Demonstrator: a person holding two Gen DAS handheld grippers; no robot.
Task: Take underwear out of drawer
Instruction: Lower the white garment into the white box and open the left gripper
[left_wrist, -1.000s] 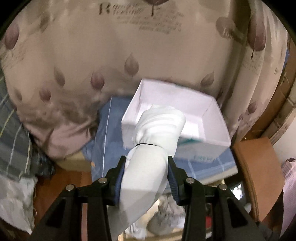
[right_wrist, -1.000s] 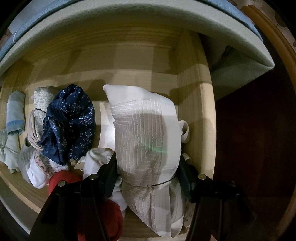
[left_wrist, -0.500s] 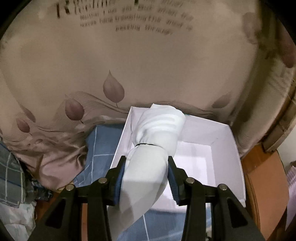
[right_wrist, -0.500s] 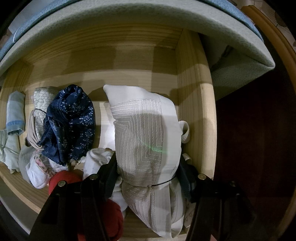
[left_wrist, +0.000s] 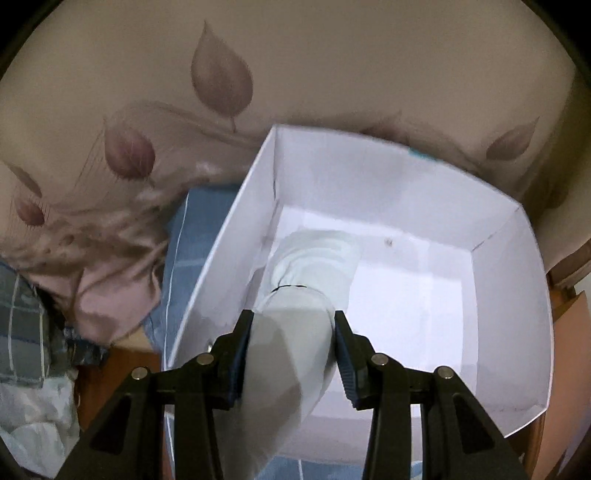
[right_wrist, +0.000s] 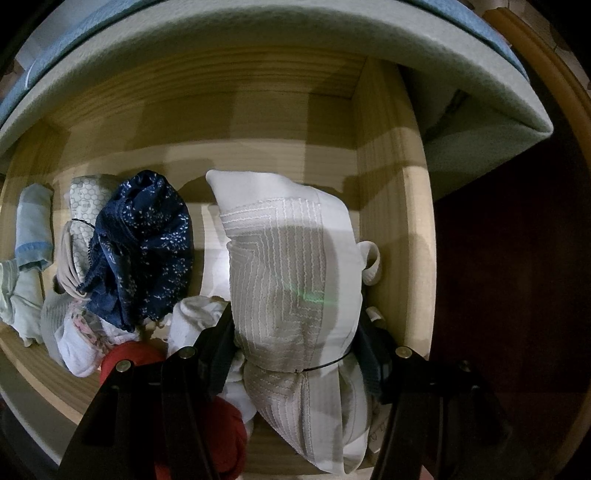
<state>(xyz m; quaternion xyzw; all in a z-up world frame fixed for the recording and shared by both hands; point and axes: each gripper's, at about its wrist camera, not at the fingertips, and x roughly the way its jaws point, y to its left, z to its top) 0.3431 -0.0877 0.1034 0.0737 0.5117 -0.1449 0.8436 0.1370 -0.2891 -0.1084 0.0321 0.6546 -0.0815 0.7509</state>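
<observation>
- Since half a second ago the left gripper (left_wrist: 291, 354) has moved in over the white box (left_wrist: 532, 332): the box now fills the lower right of the left wrist view, and the roll's far end sits down inside it, where earlier it only overlapped the near rim. Right wrist view unchanged.
- Left gripper clamped on a white rolled underwear bundle (left_wrist: 303, 306), smooth fabric, tube-shaped, cinched by a thin black band near its middle. Whether its tip touches the box floor cannot be told.
- Box: plain white card, straight walls, open top, a small dark speck on the floor. It rests on blue checked bedding (left_wrist: 192, 236).
- Behind it, beige quilt (left_wrist: 332, 66) with printed mauve leaves, rumpled at left. Grey plaid cloth (left_wrist: 22, 332) at the left edge, cut off.
- Right gripper (right_wrist: 295, 350) grips a pale ribbed underwear roll (right_wrist: 291, 273), zigzag stitched texture, also tied with a dark band; its lower end runs out of frame.
- That roll stands at the right end of the pale wooden drawer (right_wrist: 391, 221), close to the side wall.
- Beside it: navy speckled bundle (right_wrist: 147, 243), honeycomb-patterned roll (right_wrist: 85, 199), light blue piece (right_wrist: 33, 225), red item (right_wrist: 133, 354) partly hidden by the gripper fingers.
- Grey-green padded edge (right_wrist: 258, 22) overhangs the drawer.
</observation>
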